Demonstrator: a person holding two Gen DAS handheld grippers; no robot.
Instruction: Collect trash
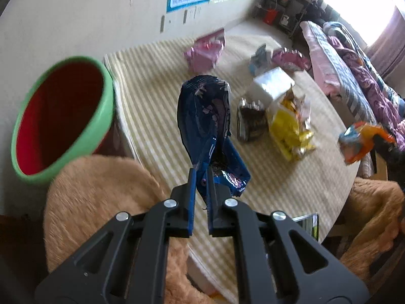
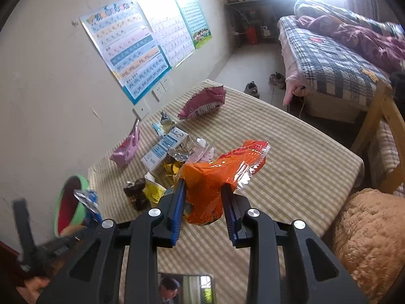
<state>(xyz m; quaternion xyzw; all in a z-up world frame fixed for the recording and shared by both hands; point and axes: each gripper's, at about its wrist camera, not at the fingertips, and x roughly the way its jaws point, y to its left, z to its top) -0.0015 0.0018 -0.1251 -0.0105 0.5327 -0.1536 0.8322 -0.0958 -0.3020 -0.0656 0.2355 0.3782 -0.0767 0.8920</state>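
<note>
1. Left gripper [image 1: 200,177] fingers clamp blue wrapper [image 1: 205,116], held above desk [image 1: 152,96] near its left edge.
2. Right gripper [image 2: 203,190] fingers pinch orange wrapper [image 2: 217,174].
3. Carry blue wrapper fully over bin [image 1: 106,101] rim before releasing.

A table [image 2: 291,157] draped in a beige-and-cream striped cloth carries the litter. On it lie two pink wrappers [image 2: 202,102] [image 2: 126,148], a white milk carton [image 2: 164,149], a small blue-and-silver packet [image 2: 164,124], a crumpled yellow bag [image 1: 291,126] and a dark brown wrapper [image 1: 250,121], mostly bunched near the wall side.
</note>
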